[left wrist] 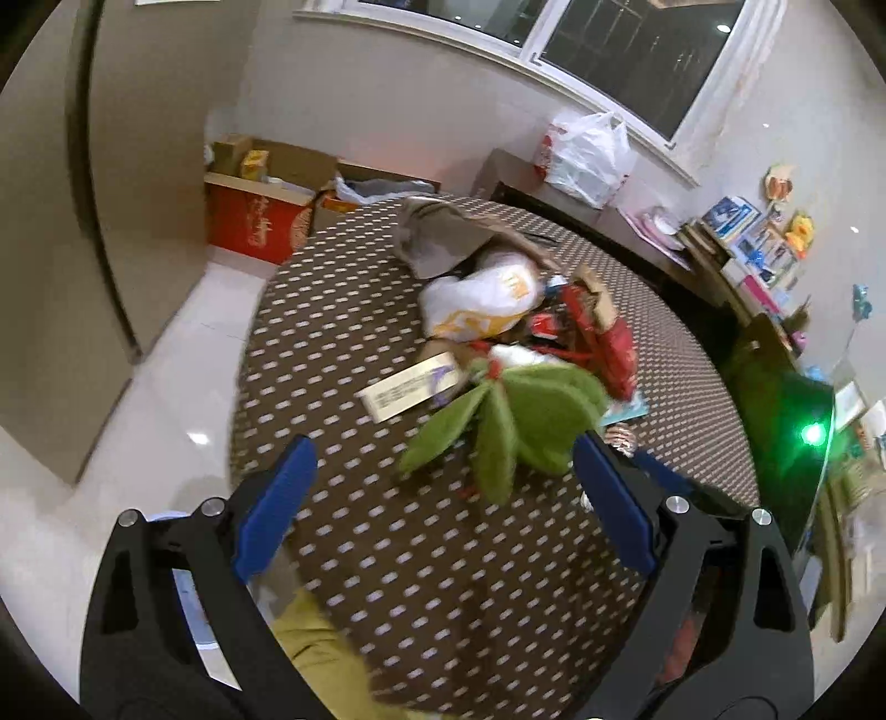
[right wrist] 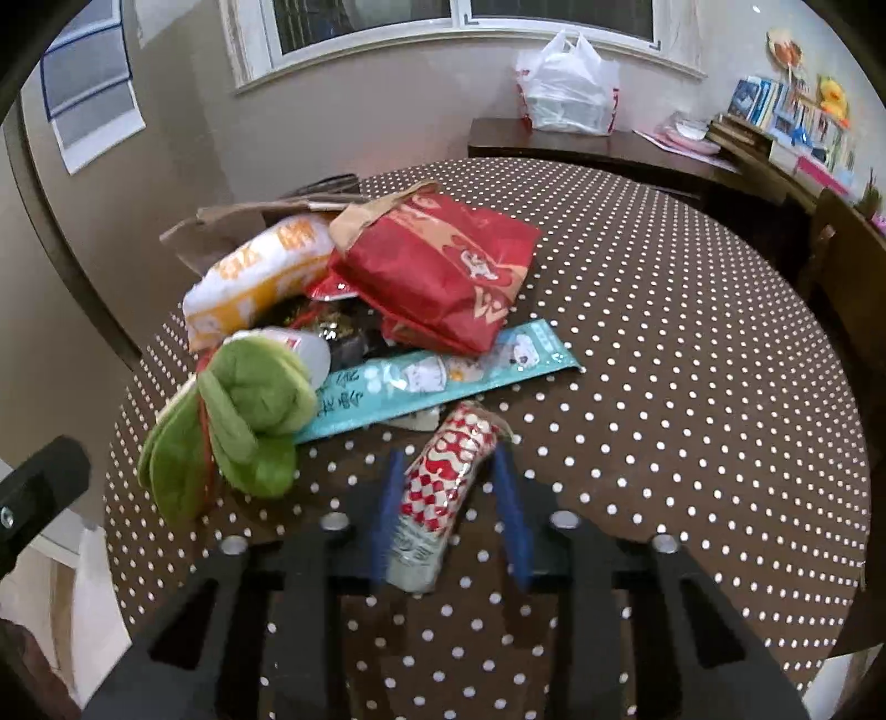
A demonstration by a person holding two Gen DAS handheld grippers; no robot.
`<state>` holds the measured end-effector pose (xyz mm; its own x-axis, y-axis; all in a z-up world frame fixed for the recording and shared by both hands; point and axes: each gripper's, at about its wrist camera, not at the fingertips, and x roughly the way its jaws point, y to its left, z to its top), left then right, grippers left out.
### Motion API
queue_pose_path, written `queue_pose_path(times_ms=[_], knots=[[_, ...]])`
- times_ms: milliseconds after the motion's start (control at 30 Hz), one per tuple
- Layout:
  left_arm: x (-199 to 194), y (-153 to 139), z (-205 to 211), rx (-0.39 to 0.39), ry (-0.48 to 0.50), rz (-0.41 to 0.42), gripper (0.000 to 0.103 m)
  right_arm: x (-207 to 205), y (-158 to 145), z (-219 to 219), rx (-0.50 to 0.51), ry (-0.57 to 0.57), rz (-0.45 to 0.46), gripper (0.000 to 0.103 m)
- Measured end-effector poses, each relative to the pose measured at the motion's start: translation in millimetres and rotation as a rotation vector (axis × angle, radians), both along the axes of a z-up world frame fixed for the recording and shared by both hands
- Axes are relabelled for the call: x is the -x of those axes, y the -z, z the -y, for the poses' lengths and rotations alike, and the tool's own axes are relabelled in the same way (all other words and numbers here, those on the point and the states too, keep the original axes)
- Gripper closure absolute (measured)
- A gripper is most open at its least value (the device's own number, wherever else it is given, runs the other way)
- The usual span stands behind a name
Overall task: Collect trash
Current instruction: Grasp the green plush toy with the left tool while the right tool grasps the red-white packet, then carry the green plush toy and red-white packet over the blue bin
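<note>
Glossy red-white wrapper (right wrist: pixel 443 487); fuzzy green plush (right wrist: pixel 243 421) (cloth); matt dotted tablecloth (right wrist: pixel 692 387); crinkled paper bag (right wrist: pixel 437 266).

A white plastic bag (right wrist: pixel 565 88) sits on the dark sideboard (right wrist: pixel 581 145) under the window (right wrist: pixel 443 22), books (right wrist: pixel 775 111) stacked nearby.

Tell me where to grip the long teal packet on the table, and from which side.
Grip the teal packet at its free right end, coming from the right over bare tablecloth. It lies flat and long; its left end sits against the green plush toy and the red bag overlaps its far edge. A flat packet probably needs one finger slid under that corner. The right gripper would first have to put down the red-and-white wrapper.
</note>
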<state>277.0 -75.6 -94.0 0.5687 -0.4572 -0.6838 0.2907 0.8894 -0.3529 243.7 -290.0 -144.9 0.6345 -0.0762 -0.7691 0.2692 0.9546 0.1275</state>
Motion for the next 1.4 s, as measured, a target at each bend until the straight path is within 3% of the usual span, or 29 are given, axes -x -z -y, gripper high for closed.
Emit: queue_pose_path(times_ms=[100,400,433,467,500,667,1100,1400], knots=[[-7.3,-1.5,20.7,-0.037,0.015,0.023,0.011,8.5,-0.2,17.4,-0.086,0.018,0.018,0.089],[-22.5,11.8,66.0,-0.102,0.056,0.035,0.011,37.6,-17.9,54.2,-0.112,0.064,0.084,0.09],[-23.8,16.2,70.0,-0.134,0.051,0.05,0.016,39.0,-18.6,55.9,-0.109,0.066,0.087,0.09],[-24.5,19.3,71.9,-0.163,0.045,0.056,0.045,40.0,-18.8,57.3,-0.111,0.068,0.088,0.09],[-25.9,23.9,73.4,-0.176,0.05,0.045,0.063,40.4,-18.8,58.7,-0.118,0.073,0.088,0.09],[-21.3,20.6,65.4,-0.161,0.032,0.046,0.087,45.3,-14.1,64.4,-0.157,0.113,0.08,0.09],[23.8,-15.0,49.7,-0.169,0.042,0.136,0.09,80.2,-40.0,55.8,-0.166,0.12,0.151,0.09],[57.4,-36.7,28.1,-0.166,0.012,0.193,0.09,92.6,-57.9,25.0,-0.163,0.043,0.181,0.09]])
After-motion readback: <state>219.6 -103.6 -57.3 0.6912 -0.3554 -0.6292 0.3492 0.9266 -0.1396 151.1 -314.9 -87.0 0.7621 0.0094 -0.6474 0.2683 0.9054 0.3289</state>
